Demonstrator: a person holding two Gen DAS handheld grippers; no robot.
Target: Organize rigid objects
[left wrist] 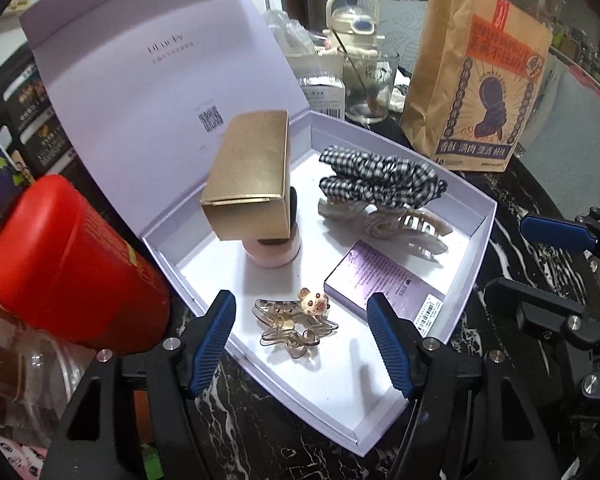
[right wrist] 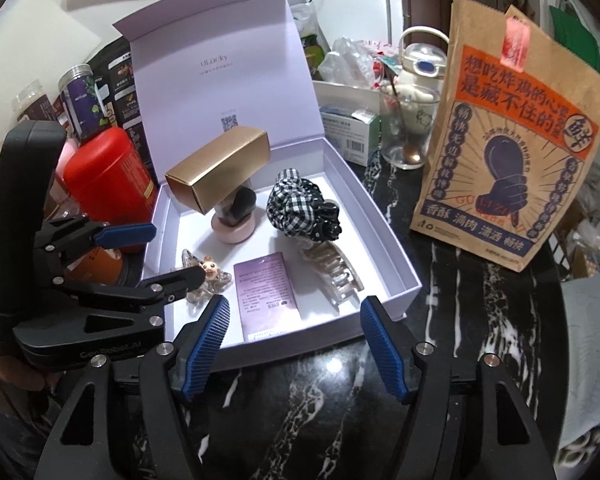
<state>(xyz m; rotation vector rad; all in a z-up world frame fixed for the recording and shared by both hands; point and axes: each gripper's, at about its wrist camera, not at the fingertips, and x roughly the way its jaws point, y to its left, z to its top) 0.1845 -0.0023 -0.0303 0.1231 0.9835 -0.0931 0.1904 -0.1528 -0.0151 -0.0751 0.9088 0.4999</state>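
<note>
The left gripper (left wrist: 300,344) is hanging over the near edge of the open lavender box (left wrist: 476,240), jaws spread and gripping nothing, with the cat hair clip (left wrist: 296,322) lying on the box floor between and just beyond its blue pads. The right gripper (right wrist: 296,344) is also standing released and empty above the black marble table (right wrist: 300,408), just short of the box's front wall, with the purple card (right wrist: 266,292) lying inside, just beyond its pads.

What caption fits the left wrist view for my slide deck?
Open left gripper hovers over a lavender box holding a cat hair clip, gold carton and gingham scrunchie.
</note>
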